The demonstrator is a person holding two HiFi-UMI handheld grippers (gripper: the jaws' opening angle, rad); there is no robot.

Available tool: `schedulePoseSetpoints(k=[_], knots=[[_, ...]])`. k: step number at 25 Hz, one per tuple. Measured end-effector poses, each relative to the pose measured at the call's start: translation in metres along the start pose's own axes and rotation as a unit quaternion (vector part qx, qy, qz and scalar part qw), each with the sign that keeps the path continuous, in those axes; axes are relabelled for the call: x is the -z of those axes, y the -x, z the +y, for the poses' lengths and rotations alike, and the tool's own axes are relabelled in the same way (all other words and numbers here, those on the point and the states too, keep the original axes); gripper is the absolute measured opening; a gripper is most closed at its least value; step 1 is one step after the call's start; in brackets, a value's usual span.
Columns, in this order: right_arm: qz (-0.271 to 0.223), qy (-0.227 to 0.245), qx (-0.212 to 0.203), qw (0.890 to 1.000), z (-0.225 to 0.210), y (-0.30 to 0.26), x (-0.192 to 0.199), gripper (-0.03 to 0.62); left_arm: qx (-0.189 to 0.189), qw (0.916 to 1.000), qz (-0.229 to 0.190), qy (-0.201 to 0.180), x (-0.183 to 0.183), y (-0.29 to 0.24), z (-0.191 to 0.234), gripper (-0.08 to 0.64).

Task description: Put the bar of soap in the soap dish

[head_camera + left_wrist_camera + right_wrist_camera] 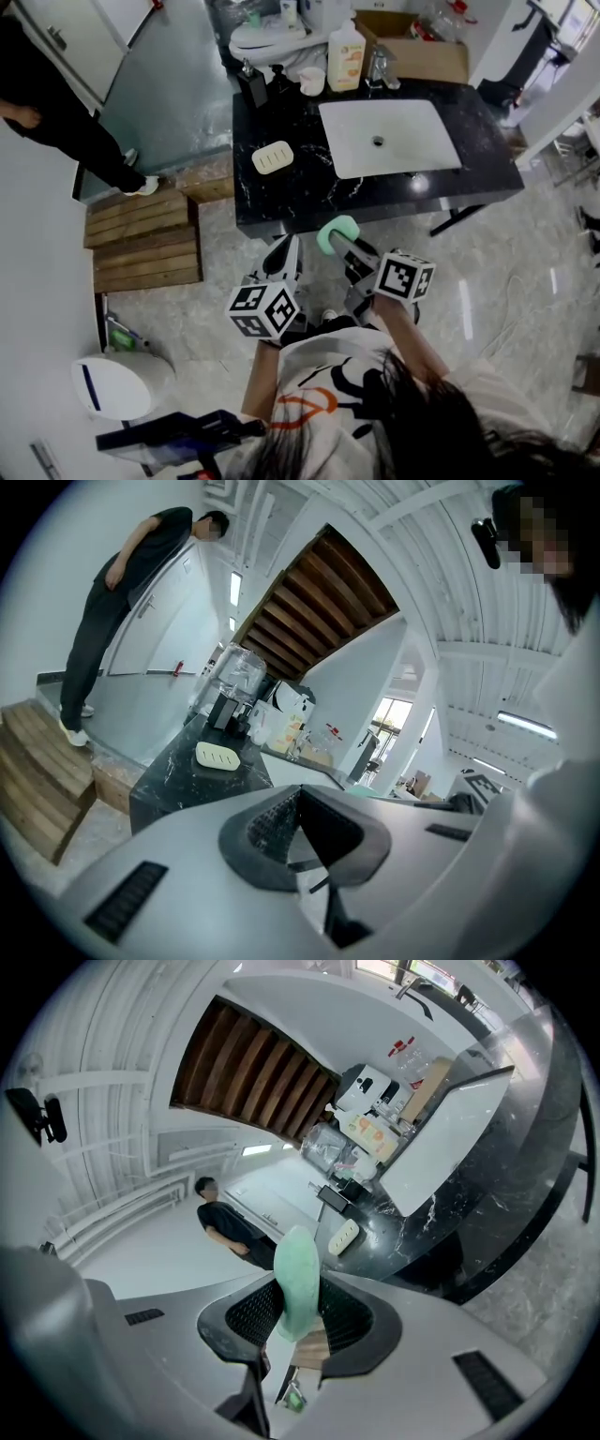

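Before the black countertop (281, 202), the right gripper (298, 1288) clamps a rounded pale-green soap bar (337, 232); the left gripper (299, 789) is pressed together, empty; a cream soap dish (273, 157) lies beside the sink (389, 141).

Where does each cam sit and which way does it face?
Head view: on the person's head, steeply down at the black counter, soap dish and sink; shows both arms, left gripper, right gripper, hair.
Left gripper view: rides the left gripper, looks along its shut, empty jaws toward the counter; the person's shirt at right.
Right gripper view: rides the right gripper, looks along jaws clamped on the green soap toward the counter.
Shared: all three show the soap dish on the counter.
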State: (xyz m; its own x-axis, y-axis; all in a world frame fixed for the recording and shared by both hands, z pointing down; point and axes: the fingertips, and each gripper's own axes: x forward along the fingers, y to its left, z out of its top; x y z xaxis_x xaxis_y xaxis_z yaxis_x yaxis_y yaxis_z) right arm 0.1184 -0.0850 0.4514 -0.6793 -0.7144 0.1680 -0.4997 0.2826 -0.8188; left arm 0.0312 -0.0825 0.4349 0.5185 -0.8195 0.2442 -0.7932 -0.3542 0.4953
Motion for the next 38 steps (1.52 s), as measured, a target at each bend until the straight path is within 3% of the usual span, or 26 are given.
schedulePoseSetpoints(k=[14, 24, 38], knots=[[0.016, -0.006, -0.021, 1.0, -0.006, -0.001, 0.002, 0.114, -0.026, 0.9995, 0.003, -0.015, 0.008, -0.002, -0.007, 0.002], [0.029, -0.011, -0.024, 0.999, -0.007, -0.008, 0.009, 0.112, -0.048, 0.9988, -0.001, -0.004, 0.009, 0.007, 0.007, 0.002], [0.018, -0.012, -0.011, 1.0, -0.014, -0.043, -0.012, 0.114, -0.037, 0.9993, 0.008, -0.006, -0.014, -0.023, 0.033, 0.002]])
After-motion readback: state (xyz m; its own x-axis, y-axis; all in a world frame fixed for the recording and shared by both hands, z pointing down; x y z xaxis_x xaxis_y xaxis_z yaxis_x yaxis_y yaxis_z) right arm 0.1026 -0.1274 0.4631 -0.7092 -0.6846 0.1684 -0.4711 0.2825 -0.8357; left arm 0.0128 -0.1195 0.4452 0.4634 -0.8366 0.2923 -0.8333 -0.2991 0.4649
